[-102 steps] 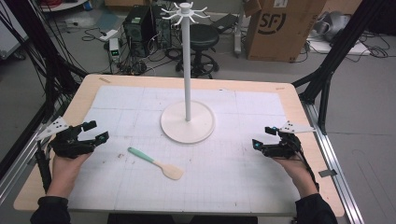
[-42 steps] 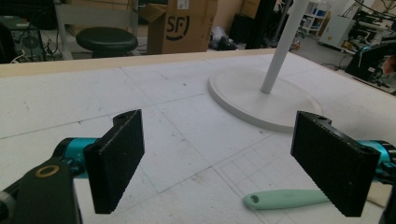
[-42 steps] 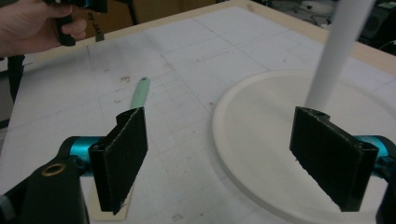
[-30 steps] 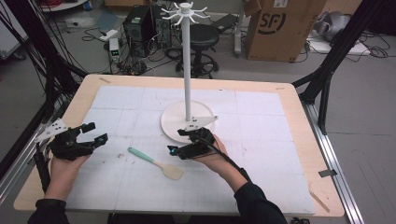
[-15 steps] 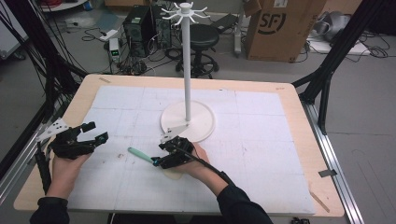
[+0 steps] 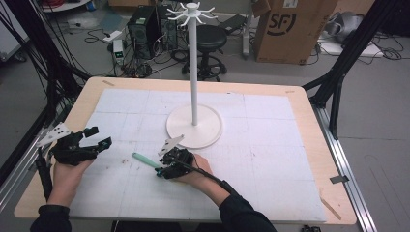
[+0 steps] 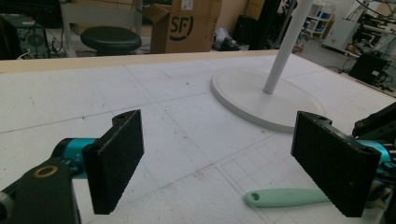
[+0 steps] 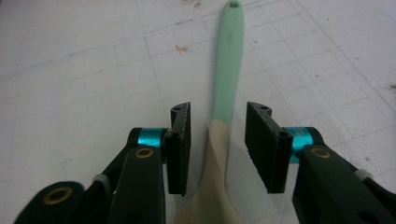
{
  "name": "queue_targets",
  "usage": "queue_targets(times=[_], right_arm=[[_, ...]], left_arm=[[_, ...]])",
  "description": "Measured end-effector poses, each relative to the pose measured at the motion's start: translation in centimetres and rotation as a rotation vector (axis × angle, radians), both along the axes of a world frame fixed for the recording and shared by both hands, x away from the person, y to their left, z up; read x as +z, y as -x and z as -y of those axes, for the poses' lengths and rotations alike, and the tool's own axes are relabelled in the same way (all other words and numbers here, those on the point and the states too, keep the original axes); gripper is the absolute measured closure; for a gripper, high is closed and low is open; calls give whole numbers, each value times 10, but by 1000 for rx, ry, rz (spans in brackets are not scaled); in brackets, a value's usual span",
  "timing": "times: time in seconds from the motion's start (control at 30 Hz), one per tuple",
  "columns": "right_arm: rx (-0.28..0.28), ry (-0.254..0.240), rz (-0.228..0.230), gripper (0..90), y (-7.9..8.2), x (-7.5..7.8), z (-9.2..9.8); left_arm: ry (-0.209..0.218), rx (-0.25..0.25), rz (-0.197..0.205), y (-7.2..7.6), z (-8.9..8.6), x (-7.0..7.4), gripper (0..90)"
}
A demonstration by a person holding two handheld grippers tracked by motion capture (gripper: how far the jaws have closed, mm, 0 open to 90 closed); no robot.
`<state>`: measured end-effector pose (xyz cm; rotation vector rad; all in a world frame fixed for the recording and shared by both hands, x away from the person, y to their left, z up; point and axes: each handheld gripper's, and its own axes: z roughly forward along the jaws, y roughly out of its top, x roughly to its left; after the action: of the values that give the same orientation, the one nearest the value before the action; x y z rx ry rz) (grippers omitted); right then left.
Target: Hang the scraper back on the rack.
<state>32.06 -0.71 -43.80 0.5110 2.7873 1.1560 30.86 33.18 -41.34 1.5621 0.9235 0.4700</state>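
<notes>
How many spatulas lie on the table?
1. The spatula lies on the white mat in front of the stand, its neck between the open jaws of the right gripper. None seems hidden.

1 spatula [image 6: 145, 161], 1 stand [image 6: 194, 72], 2 hand-held grippers.

This is a lab or workshop room. Behind the surface [image 6: 300, 104] there are a computer tower [image 6: 143, 26], many loose cables [image 6: 159, 58] on the grey floor, a cardboard box [image 6: 285, 29], a black stool [image 6: 211, 38] and black metal frame legs [image 6: 345, 58].
</notes>
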Motion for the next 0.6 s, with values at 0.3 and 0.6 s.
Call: queue_targets(times=[0.3,0.6], right_arm=[[-13,20,24,773,3,-2,-1],[-44,19,9,805,5,-2,-2]], left_arm=[[-5,1,-5,0,1,0,177],[-12,-2,-9,0,2,-1,179]])
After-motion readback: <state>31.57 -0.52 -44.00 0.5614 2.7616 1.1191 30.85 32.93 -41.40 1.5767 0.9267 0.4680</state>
